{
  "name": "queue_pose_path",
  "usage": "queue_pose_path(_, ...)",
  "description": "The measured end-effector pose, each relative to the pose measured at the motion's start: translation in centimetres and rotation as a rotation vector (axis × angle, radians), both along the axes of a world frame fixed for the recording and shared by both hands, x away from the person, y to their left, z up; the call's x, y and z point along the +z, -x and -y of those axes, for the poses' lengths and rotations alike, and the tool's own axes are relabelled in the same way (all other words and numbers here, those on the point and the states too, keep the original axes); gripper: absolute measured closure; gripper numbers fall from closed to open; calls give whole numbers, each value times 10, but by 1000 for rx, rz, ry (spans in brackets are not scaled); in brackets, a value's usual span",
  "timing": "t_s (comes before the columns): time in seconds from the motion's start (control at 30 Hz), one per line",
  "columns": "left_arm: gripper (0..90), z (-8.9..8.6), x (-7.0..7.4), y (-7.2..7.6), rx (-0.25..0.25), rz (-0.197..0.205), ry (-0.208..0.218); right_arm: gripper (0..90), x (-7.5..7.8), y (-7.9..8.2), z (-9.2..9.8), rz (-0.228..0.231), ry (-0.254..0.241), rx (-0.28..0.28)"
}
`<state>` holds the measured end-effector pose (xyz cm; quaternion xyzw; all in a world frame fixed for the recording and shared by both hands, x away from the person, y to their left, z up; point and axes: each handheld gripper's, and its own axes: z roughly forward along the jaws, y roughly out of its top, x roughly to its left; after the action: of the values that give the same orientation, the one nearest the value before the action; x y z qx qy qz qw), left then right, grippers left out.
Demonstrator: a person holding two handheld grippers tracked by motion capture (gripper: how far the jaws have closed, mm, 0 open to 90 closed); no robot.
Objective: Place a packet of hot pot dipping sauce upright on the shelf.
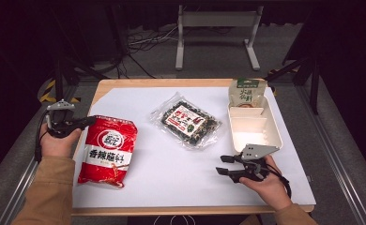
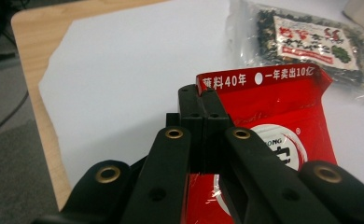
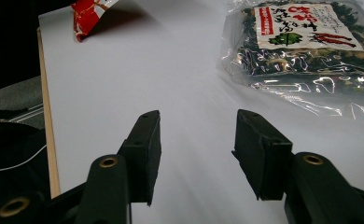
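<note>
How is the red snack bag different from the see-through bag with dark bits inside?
The red foil snack bag is solid-coloured and hides its contents; the clear plastic bag shows dark dried pieces inside. The left gripper is pinching the red bag's top edge, while nothing touches the clear bag. The red bag lies at the table's left, the clear bag near the middle. Both are sealed packets with printed labels, lying on the white sheet.

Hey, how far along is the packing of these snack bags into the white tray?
Just starting. The white tray holds only the green packet leaning at its far end. The left gripper is shut on the red bag's corner; the right gripper is open. The clear bag lies untouched.
</note>
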<state>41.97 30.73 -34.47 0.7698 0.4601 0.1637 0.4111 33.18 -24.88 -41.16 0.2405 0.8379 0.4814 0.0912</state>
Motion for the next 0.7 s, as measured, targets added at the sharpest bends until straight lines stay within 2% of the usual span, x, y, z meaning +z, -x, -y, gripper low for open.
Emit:
queue_pose_path(0.03, 900, 0, 0, 0, 0, 0, 0, 507, 0, 0, 0, 0, 0, 0)
queue_pose_path(0.13, 900, 7, 10, 8, -13, 36, -25, 509, 1, 0, 0, 0, -2, 1)
queue_pose_path(0.2, 900, 13, 16, 14, -30, 69, -35, 514, 1, 1, 1, 4, -3, -1)
queue_pose_path(0.33, 900, 22, 28, 25, -72, 100, -63, 517, 3, 2, 1, 13, -8, -1)
queue_pose_path(0.57, 900, 31, 49, 46, -136, 151, -71, 517, 3, 3, 0, 15, -11, 0)
queue_pose_path(0.7, 900, 30, 54, 54, -152, 168, -48, 523, 5, 4, -1, 25, -13, 3)
